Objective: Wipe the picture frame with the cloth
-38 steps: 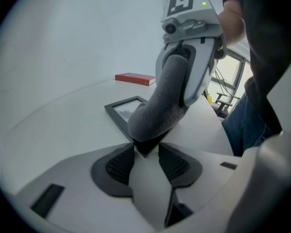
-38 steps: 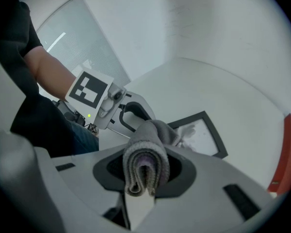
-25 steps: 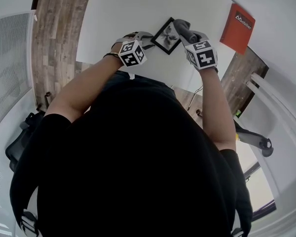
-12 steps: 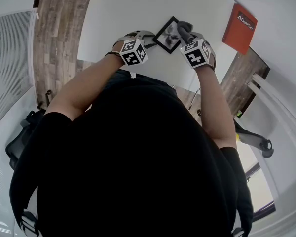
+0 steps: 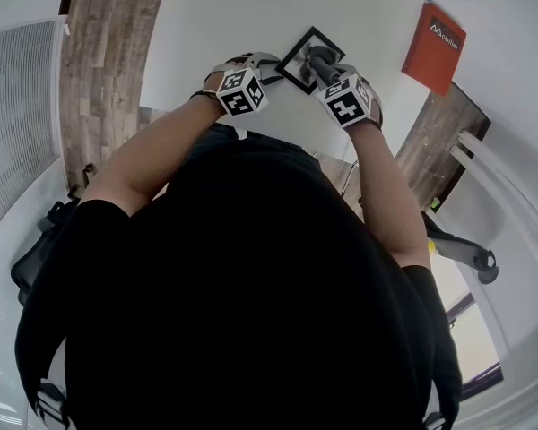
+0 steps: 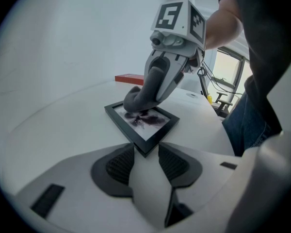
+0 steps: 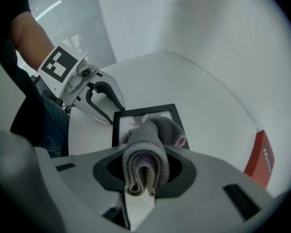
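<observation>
A black picture frame (image 5: 296, 48) with a dark print lies flat on the white table (image 5: 242, 12). My left gripper (image 6: 145, 149) sits low at the frame's near corner (image 6: 144, 148), and its pads close on that corner. My right gripper (image 7: 146, 161) is shut on a folded grey cloth (image 7: 145, 152) with a purple inner side. It points steeply down, and the cloth's free end (image 6: 136, 98) presses on the glass (image 6: 157, 125) near the frame's middle. In the head view both marker cubes stand close together over the frame, the left gripper (image 5: 276, 66) beside the right gripper (image 5: 328, 66).
A red book (image 5: 433, 47) lies on the table to the right of the frame, also seen as the red book (image 7: 259, 154). Wood-pattern floor (image 5: 103, 52) borders the table on the left. My dark torso fills the lower head view. A chair and cables (image 6: 218, 98) stand beyond the table's edge.
My right gripper has come down and leftward with the cloth, from the frame's right edge onto the glass, and rolled a little. The left gripper and the frame have stayed put.
</observation>
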Motion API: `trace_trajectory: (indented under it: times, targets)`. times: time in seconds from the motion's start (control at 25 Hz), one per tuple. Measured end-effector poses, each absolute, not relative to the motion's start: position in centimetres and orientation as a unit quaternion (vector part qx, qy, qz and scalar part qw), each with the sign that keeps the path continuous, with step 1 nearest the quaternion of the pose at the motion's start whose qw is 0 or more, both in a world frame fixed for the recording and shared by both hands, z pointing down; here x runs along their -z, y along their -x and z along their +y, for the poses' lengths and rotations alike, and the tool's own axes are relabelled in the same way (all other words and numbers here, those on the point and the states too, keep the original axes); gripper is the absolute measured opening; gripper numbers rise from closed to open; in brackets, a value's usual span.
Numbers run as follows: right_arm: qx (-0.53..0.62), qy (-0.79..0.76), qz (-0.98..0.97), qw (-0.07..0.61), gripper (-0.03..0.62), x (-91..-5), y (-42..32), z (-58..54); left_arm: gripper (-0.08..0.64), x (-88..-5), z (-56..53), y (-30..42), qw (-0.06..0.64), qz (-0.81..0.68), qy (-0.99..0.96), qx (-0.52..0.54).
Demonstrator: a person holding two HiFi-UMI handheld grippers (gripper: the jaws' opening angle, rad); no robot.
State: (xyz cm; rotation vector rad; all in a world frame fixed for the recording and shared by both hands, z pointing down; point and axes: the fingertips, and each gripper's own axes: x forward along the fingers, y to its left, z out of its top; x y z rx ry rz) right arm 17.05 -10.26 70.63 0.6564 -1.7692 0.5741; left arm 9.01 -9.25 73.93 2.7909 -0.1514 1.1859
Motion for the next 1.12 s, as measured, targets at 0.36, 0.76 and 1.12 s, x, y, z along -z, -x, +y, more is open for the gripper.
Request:
trace_trajectory:
  times: [0.36,0.76,1.12]
  targets:
    - [-0.271,-0.274,-0.756,0.530,0.103,-70.5,-15.6,-8.4,0.163,-73.8,-9.2,-9.0,0.052,-0.051,-0.918,-0.390]
    - [-0.293,-0.261,-0.762,0.515,0.103,-70.8,-14.1,-6.6,0.163,-74.0,-9.3,-9.0,0.051,-0.051,-0.918,-0.390]
    - [-0.296,-0.251,-0.768,0.510,0.103,-70.6,-12.6,-5.2,0.163,-73.8,-9.2,-8.9,0.048,-0.052,-0.919,-0.388]
